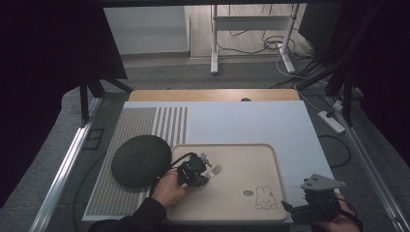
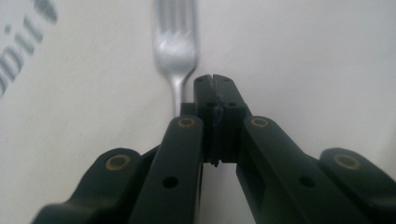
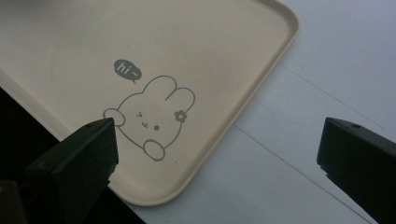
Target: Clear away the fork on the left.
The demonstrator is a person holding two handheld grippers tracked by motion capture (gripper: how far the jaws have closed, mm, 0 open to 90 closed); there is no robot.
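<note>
In the high view the left gripper (image 1: 205, 170) is sitting just left of the frame's centre, low over the beige tray (image 1: 270, 159), with the person's left hand (image 1: 169, 189) wrapping its body from below. In the left gripper view its jaws are pressing together with no gap between the tips, and the fork (image 2: 175, 51) is lying just to the left of them, its handle running down beside the left jaw and behind it; whether the handle is being pinched cannot be told. The fork's tines are pointing toward the top of that frame, resting on the tray's pale surface. In the high view the fork (image 1: 214, 170) is showing at the gripper's right edge. A dark round mat (image 1: 140, 160) is lying left of the tray, touching its edge.

The right gripper (image 1: 316, 199) is hovering at the lower right of the high view, beyond the tray's corner. In the right gripper view its jaws are standing wide apart with nothing between them, above the rabbit drawing (image 3: 152, 114).
</note>
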